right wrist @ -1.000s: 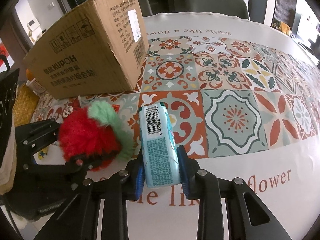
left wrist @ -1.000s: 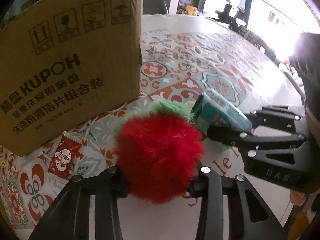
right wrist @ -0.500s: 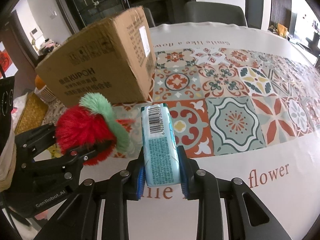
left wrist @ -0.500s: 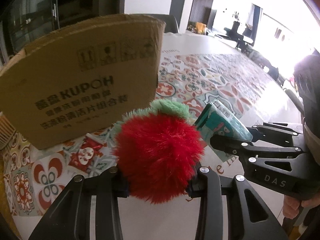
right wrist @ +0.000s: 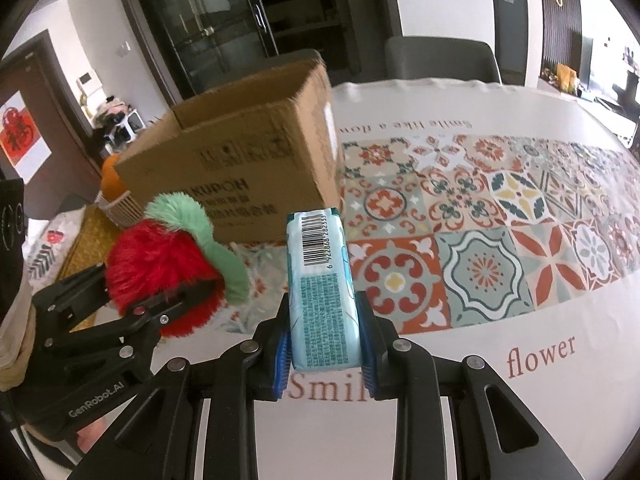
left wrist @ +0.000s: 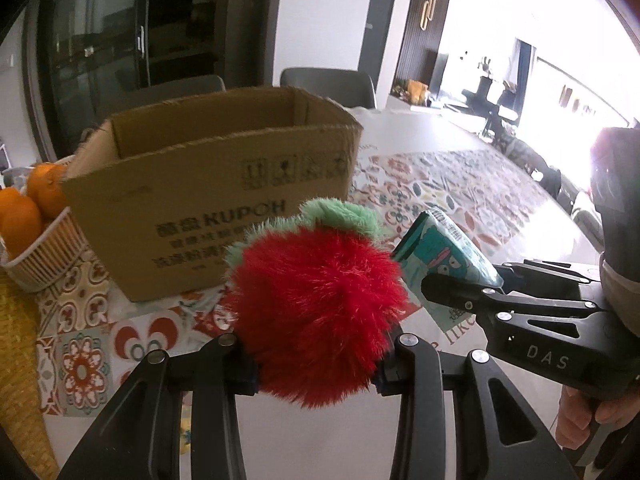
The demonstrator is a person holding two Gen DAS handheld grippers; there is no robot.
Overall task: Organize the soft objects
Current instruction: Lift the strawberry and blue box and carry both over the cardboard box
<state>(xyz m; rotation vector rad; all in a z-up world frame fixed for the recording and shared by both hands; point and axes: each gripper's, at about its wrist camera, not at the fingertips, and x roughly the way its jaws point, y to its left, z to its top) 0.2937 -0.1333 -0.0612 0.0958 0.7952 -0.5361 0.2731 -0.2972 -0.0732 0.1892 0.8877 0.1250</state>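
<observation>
My left gripper (left wrist: 316,364) is shut on a fluffy red plush strawberry (left wrist: 320,316) with a green top and holds it in the air. It also shows in the right wrist view (right wrist: 160,276). My right gripper (right wrist: 324,344) is shut on a light blue tissue pack (right wrist: 320,288) with a barcode, held upright above the table. The pack shows beside the plush in the left wrist view (left wrist: 444,260). An open brown cardboard box (left wrist: 216,196) stands just beyond both; its inside looks bare where visible. It shows in the right wrist view too (right wrist: 248,168).
A white basket of oranges (left wrist: 28,232) sits left of the box on a yellow woven mat (left wrist: 16,360). The table has a patterned tile cloth (right wrist: 480,240) stretching right. Grey chairs (right wrist: 440,60) stand behind the table.
Both grippers have risen with their objects. The box's open top and inside have come into view, and the basket of oranges now shows.
</observation>
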